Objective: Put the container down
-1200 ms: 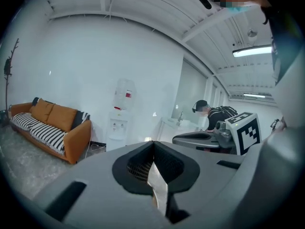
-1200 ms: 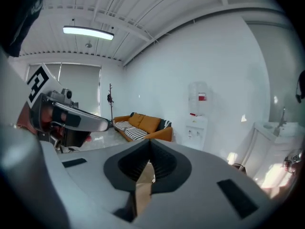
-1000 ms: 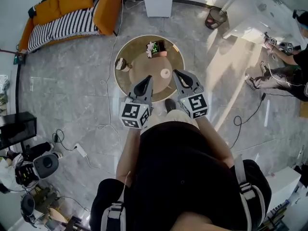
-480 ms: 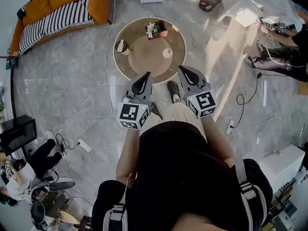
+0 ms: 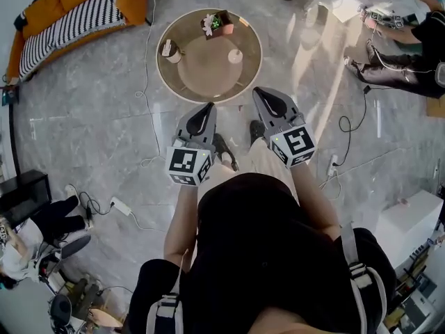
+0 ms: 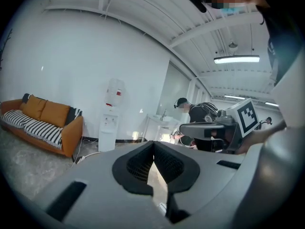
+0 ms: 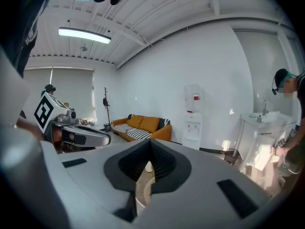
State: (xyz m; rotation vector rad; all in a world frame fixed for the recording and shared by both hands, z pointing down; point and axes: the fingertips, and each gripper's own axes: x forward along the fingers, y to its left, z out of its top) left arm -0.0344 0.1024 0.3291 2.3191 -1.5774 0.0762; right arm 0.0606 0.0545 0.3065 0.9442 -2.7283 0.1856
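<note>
Grey stone floor (image 5: 97, 124) carries a round table (image 5: 201, 78) where the small white container (image 5: 235, 56) stands free, right of centre, straight ahead of the nearer right gripper (image 5: 263, 94), whose jaws are closed on nothing, as are those of the left gripper (image 5: 206, 110), both back by the table's near edge.
</note>
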